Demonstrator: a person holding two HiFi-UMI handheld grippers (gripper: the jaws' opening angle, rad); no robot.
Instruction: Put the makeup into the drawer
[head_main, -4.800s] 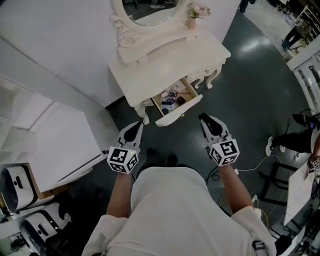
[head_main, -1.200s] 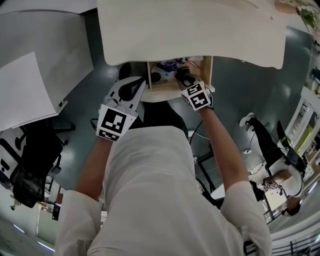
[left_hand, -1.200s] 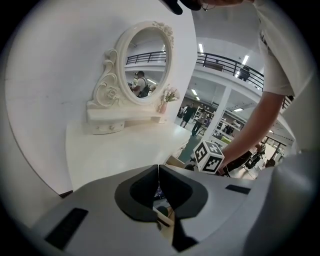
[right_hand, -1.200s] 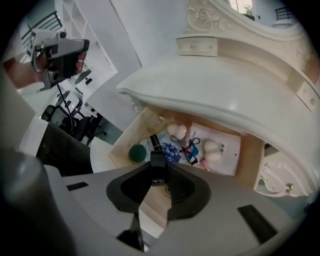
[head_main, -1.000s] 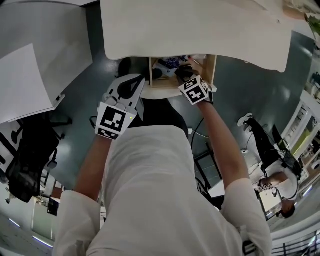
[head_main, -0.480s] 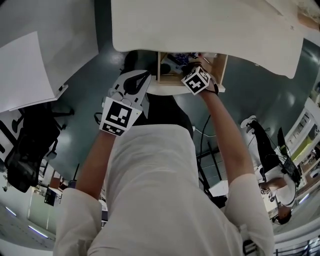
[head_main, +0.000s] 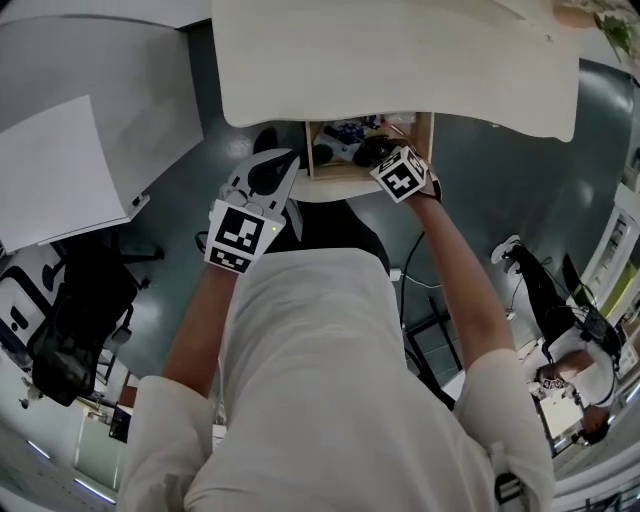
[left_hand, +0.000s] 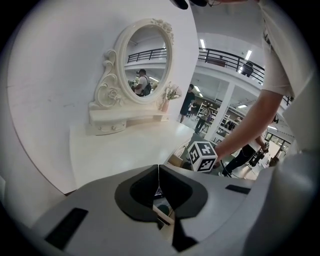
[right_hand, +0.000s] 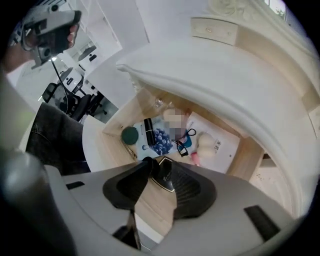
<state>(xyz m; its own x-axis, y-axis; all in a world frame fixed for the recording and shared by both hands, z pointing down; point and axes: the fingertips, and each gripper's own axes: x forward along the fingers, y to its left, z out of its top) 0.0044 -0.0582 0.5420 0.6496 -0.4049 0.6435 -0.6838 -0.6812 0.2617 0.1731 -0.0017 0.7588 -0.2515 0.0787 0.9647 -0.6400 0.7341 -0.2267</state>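
Release is what has just happened: my right gripper (right_hand: 156, 167), pointing steeply down into the open drawer (right_hand: 244, 159), has just been spreading its jaws, and they now stand wide. Between them, near the tips, is the black makeup case (right_hand: 165, 178) with a pale diamond outline. The pads do not seem to press on it, and I judge it rests on the drawer floor near the front edge. Further back lie a round dark compact (right_hand: 129, 134), a black lipstick tube (right_hand: 148, 125), a blueberry-printed packet (right_hand: 161, 140) and a pale puff (right_hand: 205, 142).

My left gripper (left_hand: 159, 176) has its jaws closed together on nothing and hovers off the front edge of the tabletop (head_main: 400, 60), beside the drawer's left corner.

So this piece looks delivered. What I need next is a clean lift out, without dragging the case along.
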